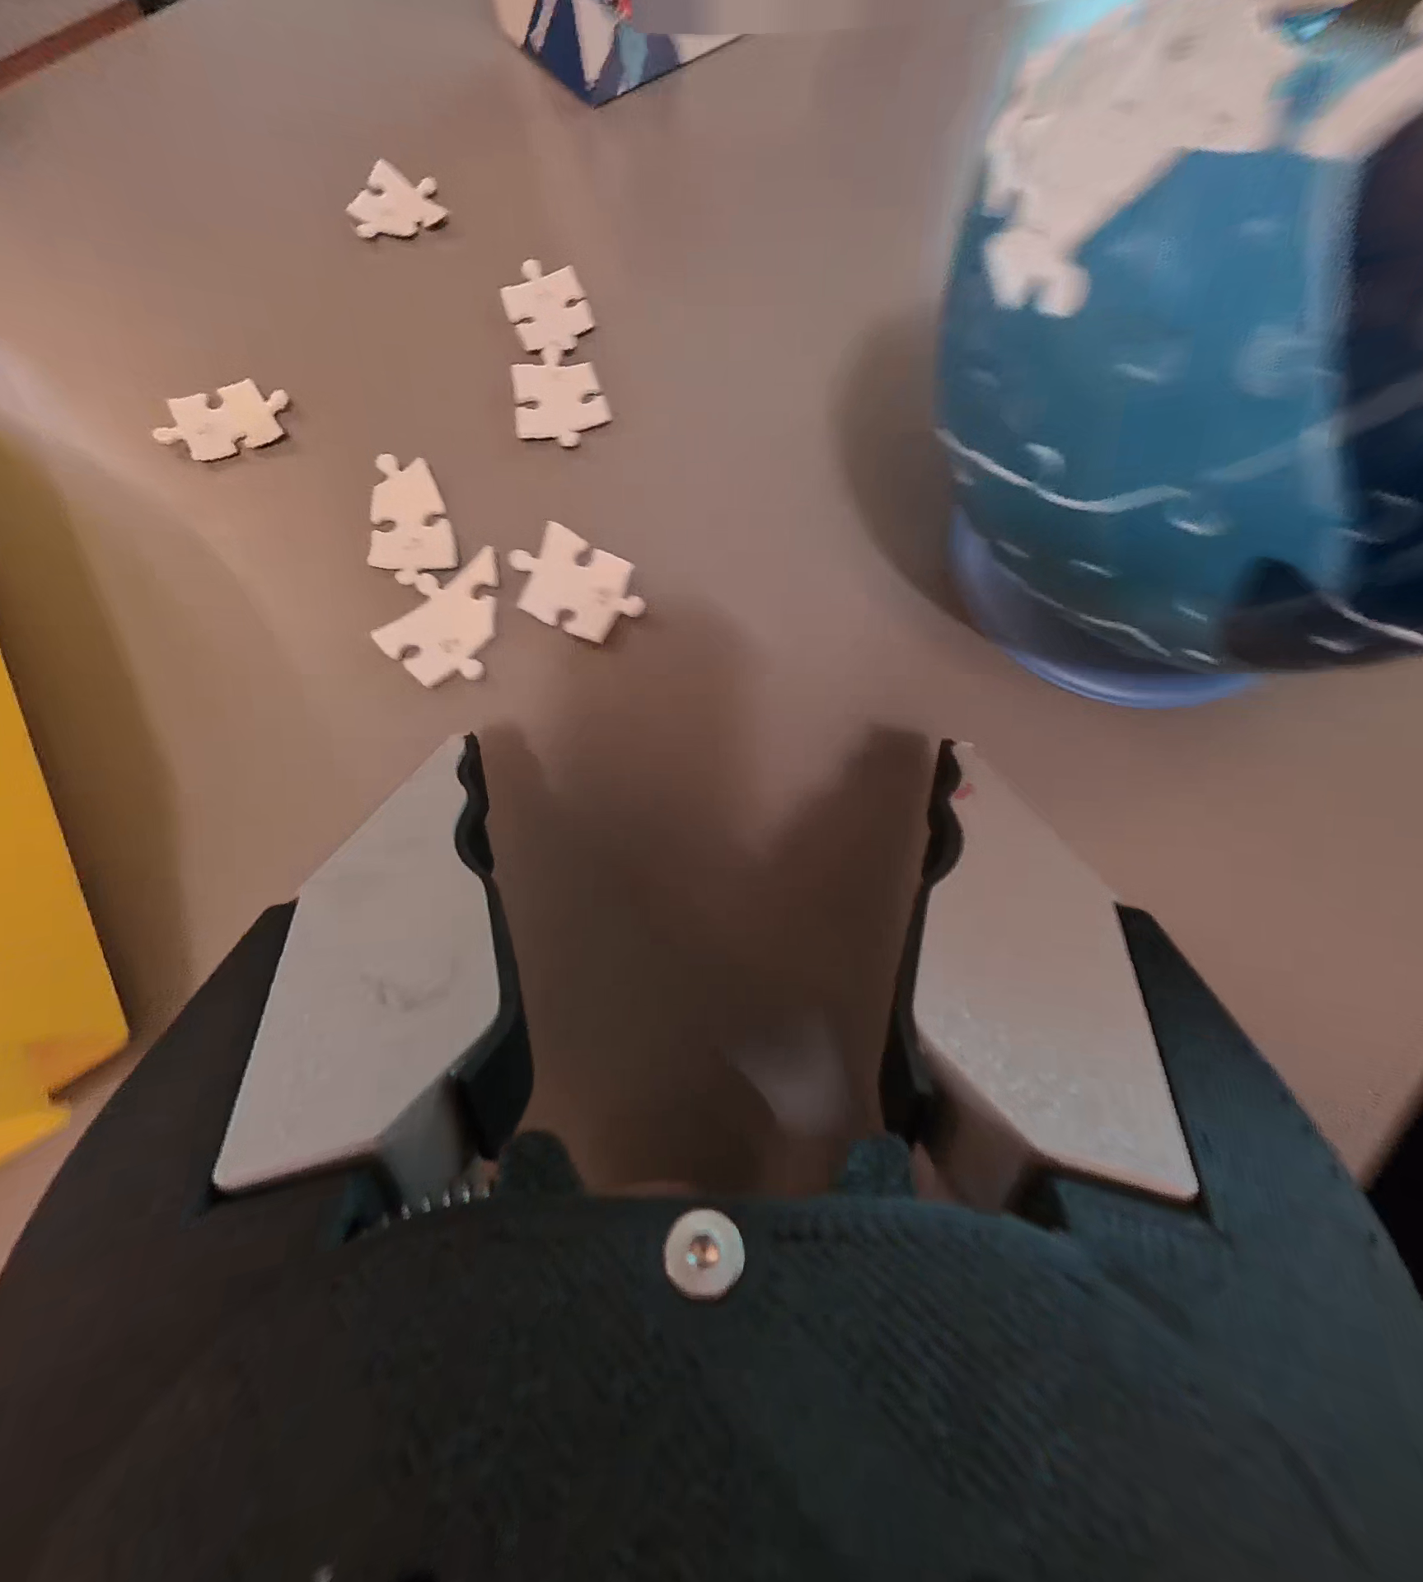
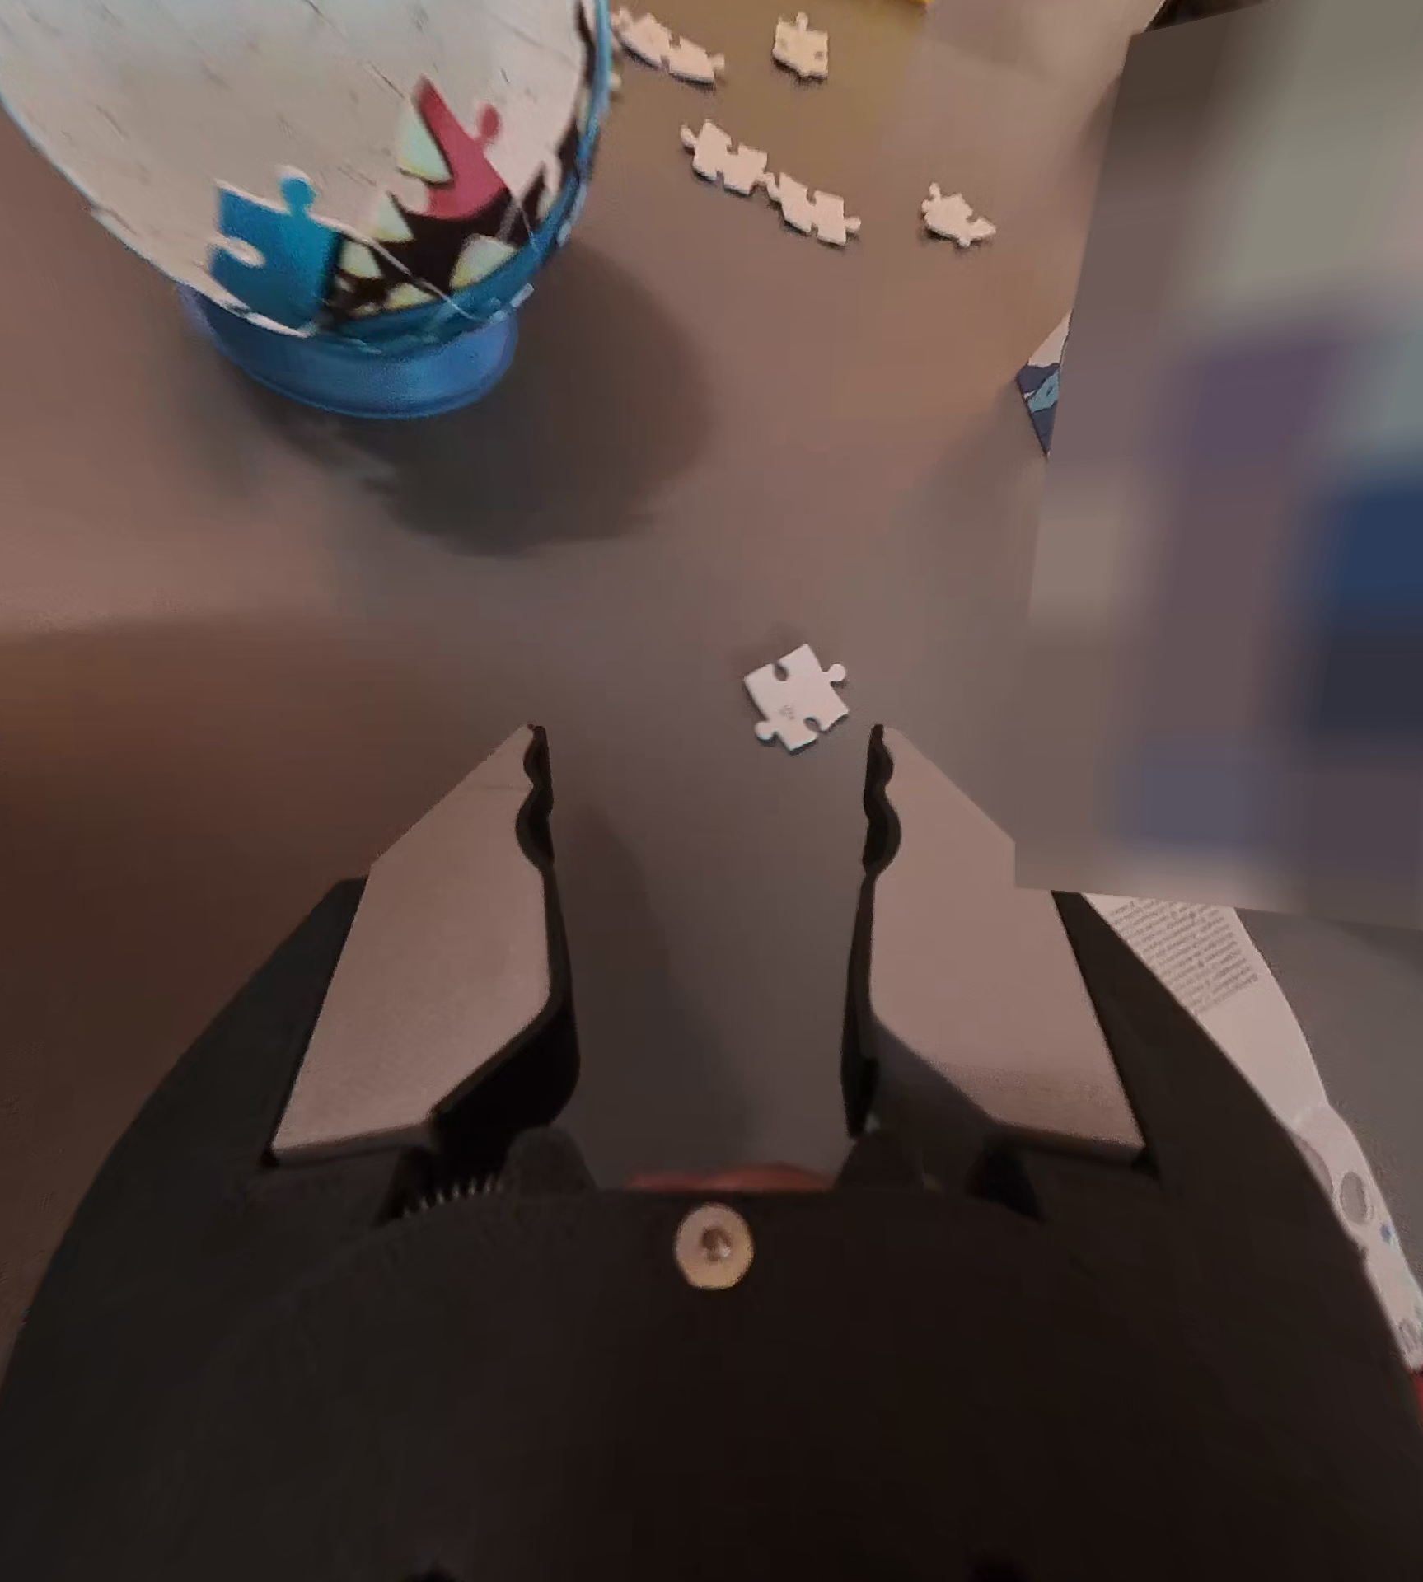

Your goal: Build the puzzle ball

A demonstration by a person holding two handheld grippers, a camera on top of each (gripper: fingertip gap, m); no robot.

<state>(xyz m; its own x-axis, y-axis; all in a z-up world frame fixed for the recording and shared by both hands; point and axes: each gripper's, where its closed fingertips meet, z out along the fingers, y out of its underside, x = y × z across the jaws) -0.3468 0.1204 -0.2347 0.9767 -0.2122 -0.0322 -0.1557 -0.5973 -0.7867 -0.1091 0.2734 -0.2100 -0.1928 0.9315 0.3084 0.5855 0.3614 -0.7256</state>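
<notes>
Altogether seven loose pieces (image 1: pixel 425 531) lie beside one puzzle ball (image 1: pixel 1187 385).

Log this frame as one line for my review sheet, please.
left gripper: open, empty | right gripper: open, empty, near lone piece | puzzle ball: partly built, on blue stand | loose pieces: on table

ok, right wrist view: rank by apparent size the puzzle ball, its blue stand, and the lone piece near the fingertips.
1. puzzle ball, largest though cut off by the frame edge
2. blue stand
3. lone piece, smallest, even though it lies nearest the camera
</notes>
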